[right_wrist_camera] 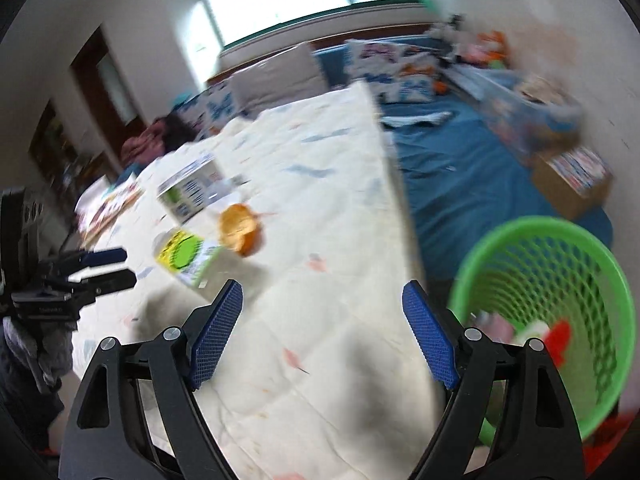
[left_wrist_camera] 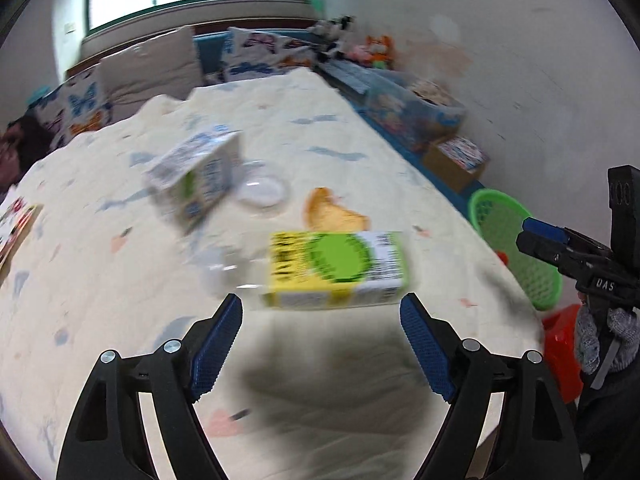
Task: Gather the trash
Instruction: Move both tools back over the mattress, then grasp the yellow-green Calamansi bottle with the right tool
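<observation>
Just beyond the left gripper (jaws wide, empty) lies the yellow-green carton, long axis crosswise to its fingers; the right gripper, also wide, sits farther off.

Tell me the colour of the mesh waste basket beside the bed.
Bright green basket, clearest in the right wrist view.

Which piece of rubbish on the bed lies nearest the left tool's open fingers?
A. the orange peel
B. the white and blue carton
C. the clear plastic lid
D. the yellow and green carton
D: in the left wrist view the yellow and green carton lies just beyond the tips of the left tool, while the orange peel, the clear plastic lid and the white and blue carton lie farther up the bed.
</observation>
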`<state>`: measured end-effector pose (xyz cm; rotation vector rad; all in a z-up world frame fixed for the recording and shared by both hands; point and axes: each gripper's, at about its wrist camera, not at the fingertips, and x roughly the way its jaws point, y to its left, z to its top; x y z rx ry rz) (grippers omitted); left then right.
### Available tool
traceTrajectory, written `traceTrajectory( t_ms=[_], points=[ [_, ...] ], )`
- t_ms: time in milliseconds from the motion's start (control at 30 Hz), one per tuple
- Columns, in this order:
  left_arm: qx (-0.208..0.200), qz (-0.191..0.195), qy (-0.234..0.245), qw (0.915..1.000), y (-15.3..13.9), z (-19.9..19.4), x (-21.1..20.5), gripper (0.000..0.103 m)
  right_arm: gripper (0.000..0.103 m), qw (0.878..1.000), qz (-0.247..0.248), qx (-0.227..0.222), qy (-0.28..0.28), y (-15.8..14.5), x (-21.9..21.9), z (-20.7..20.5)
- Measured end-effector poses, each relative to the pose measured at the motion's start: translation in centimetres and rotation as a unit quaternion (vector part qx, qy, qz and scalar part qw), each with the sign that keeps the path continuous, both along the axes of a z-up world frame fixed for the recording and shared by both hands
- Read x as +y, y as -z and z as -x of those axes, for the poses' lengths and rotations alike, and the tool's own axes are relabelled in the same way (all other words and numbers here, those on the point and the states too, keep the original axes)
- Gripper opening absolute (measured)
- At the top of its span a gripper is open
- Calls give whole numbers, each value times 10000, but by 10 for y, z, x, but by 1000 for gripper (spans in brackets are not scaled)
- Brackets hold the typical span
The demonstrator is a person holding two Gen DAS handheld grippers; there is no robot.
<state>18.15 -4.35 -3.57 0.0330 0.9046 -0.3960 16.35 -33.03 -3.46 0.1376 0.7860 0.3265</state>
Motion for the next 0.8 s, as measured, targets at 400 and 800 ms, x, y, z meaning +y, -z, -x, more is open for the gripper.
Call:
traceTrajectory(
  t_ms=[400,800],
  points=[
    [77,161,-864,9961,8,11,69,79,82,9870,546,166,-1502,2,101,-51],
    [62,208,-1092,9938,13,19,104,79,81,9307,1593,376,-3270,23,194,-86]
  ],
)
